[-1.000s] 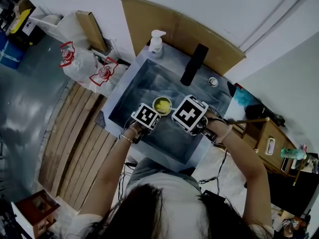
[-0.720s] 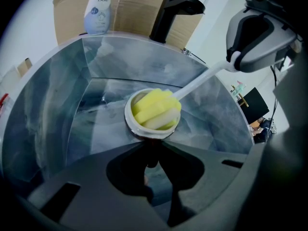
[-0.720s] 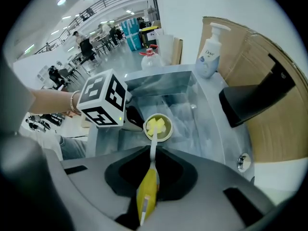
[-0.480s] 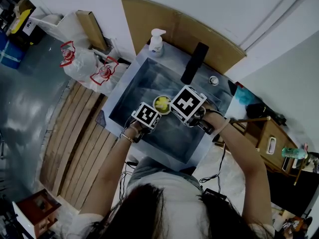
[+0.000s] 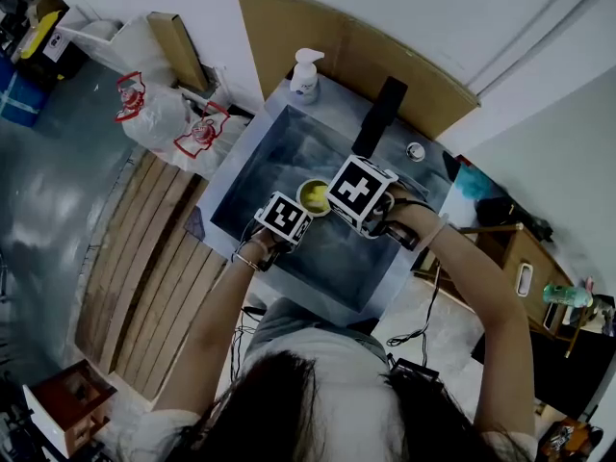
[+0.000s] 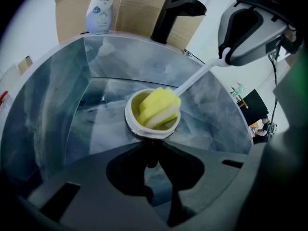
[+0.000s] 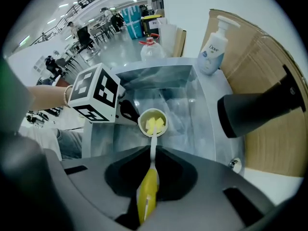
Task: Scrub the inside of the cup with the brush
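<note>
A white cup (image 6: 152,124) with a pale yellow inside hangs over the steel sink (image 6: 57,95), mouth toward the camera. My left gripper (image 6: 151,147) is shut on the cup's near side. The brush's yellow and white sponge head (image 6: 160,106) sits inside the cup. Its white stem (image 6: 195,78) runs up to the right gripper's body (image 6: 250,28). In the right gripper view, my right gripper (image 7: 152,165) points straight down, shut on the brush's yellow handle (image 7: 148,196), with the cup (image 7: 153,121) below. In the head view the cup (image 5: 313,196) shows between the two marker cubes.
A black faucet (image 5: 378,115) stands at the sink's back edge and a white soap pump bottle (image 5: 306,73) at the back left corner. Brown cardboard (image 5: 346,51) leans against the wall behind. A wooden slatted floor (image 5: 144,277) and plastic bags (image 5: 159,114) lie left of the sink.
The right gripper's cube has shifted a little toward the cup and the back of the sink, bringing the brush with it. The left gripper and cup have stayed put.
</note>
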Available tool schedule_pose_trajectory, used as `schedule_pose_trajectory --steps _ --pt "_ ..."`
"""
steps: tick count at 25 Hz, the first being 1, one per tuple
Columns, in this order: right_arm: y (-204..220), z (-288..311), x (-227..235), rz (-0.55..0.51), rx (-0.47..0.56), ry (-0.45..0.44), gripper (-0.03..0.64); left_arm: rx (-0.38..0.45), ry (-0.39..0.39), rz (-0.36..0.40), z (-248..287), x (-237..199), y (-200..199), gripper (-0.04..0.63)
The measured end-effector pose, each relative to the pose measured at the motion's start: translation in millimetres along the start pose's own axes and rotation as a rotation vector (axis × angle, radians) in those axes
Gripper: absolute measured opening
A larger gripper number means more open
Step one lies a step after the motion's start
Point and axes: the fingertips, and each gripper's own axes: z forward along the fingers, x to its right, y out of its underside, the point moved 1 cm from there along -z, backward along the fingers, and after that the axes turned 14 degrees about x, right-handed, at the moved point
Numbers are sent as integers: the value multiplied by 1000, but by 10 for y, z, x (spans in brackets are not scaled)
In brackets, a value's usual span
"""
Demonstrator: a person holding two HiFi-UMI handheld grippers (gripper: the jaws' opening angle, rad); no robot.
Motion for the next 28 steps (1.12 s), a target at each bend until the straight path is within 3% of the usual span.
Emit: schedule_pose_trajectory --steps 6,12,19,28 --pt "-75 5 -120 42 38 -59 49 -1 1 2 3 2 3 74" --pt "-185 40 -57 13 77 2 49 0 -2 4 9 -3 5 74" --pt "-125 38 61 18 45 33 49 3 0 -2 11 2 7 74" --pt "3 -3 -50 -13 8 9 48 5 4 -6 15 -2 -2 74"
